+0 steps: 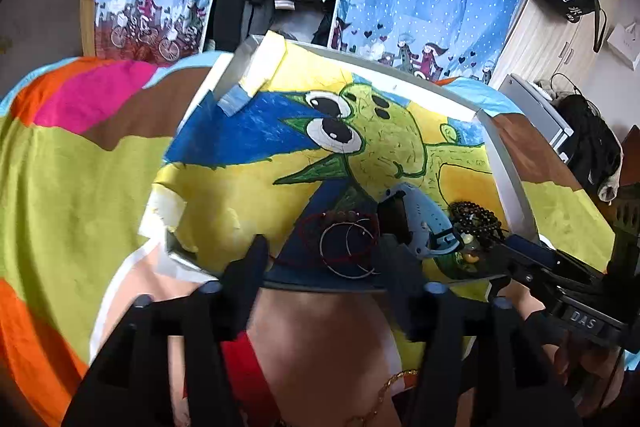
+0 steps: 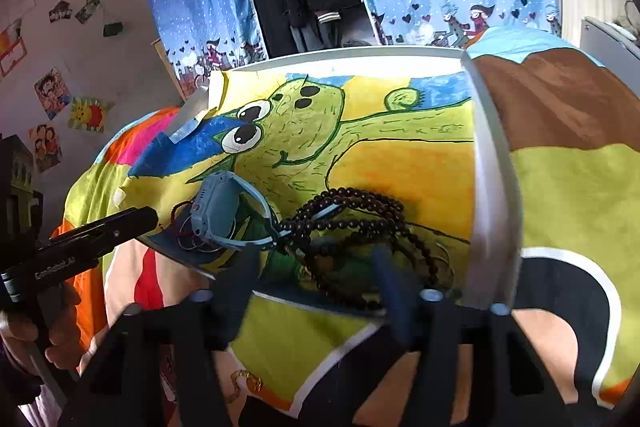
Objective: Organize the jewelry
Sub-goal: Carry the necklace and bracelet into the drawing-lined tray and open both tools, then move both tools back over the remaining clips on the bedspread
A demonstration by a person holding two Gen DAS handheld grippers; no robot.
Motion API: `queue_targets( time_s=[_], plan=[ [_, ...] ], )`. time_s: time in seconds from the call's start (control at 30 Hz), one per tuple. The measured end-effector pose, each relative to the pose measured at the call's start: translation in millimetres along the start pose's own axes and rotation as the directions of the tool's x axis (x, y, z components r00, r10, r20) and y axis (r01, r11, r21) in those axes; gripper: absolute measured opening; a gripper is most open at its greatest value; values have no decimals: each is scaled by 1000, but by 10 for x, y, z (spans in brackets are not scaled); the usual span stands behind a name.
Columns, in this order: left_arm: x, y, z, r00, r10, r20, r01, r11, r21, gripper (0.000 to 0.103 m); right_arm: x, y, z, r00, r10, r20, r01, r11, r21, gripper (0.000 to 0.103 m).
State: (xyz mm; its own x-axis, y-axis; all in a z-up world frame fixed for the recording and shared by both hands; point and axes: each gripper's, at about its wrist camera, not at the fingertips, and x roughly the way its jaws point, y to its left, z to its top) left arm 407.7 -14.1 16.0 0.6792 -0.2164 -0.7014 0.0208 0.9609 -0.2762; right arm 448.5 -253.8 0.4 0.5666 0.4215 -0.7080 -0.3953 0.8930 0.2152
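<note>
Both grippers, left [image 1: 320,255] and right [image 2: 316,267], are gaping wide over the tray [image 2: 492,187] (beads [image 2: 352,223], watch [image 2: 216,211], rings [image 1: 348,247] inside).

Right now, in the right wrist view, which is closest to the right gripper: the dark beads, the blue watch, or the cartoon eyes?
1. Dark beads, right at the jaws of the right gripper.
2. Blue watch, farther left.
3. Cartoon eyes, farthest, up the drawing.

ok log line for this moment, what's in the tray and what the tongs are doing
tray: blue watch, dark bead necklace, hoop rings | left tongs: open over hoops | right tongs: open over beads
</note>
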Motion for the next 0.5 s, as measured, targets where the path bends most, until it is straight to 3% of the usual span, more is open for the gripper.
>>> queue_targets(
  time_s=[0.07, 0.27, 0.4, 0.5],
  plan=[
    [-124, -25, -27, 999, 8, 38, -8, 1000, 4, 68, -89, 24, -20, 1000, -4, 15, 4, 1000, 2, 69],
    [-439, -140, -143, 995, 34, 96, -39, 998, 49, 69, -450, 177, -94, 996, -36, 81, 38, 999, -17, 84],
    [-716, -195, -253, 991, 9, 136, -19, 997, 74, 70, -728, 289, -177, 990, -40, 136, 45, 998, -32, 98],
    [-949, -198, -342, 985, -21, 170, 11, 998, 59, 90, -917, 407, -237, 987, -19, 160, 27, 998, -52, 100]
  ],
)
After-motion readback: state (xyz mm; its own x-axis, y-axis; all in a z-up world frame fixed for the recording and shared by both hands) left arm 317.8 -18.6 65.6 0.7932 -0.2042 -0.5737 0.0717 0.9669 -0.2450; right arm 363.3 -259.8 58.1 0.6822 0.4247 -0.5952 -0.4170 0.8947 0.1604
